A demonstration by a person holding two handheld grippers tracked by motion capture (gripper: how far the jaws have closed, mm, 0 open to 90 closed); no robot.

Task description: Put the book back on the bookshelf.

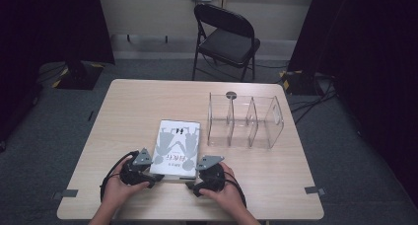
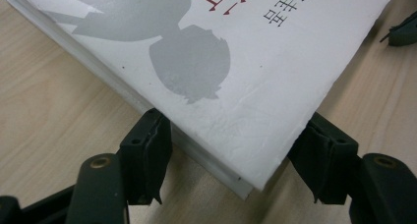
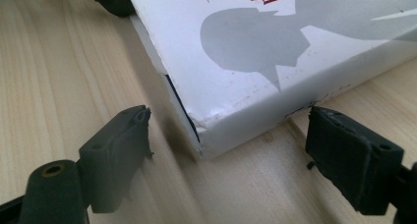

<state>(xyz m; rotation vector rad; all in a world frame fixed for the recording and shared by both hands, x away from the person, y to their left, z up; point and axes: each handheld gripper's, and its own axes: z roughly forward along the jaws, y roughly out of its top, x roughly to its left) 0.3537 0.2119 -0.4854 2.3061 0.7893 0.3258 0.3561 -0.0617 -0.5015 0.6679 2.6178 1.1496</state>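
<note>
White book (image 1: 176, 147) flat on the wooden table (image 1: 128, 106), near edge toward the person, just left of a clear divided organiser (image 1: 245, 120). Left gripper (image 2: 231, 160) at the near-left corner: jaws straddling that corner, left pad against the page edge, right pad tucked partly beneath the cover's overhang; actual pressing hard to confirm. Right gripper (image 3: 228, 145) at the near-right corner: jaws spread wide, corner between them, both pads apart from it. Cover text cut off at the frame edges, grey silhouettes only partly visible. Black folding chair (image 1: 224, 37) beyond the table; surroundings dark, detail lost.
</note>
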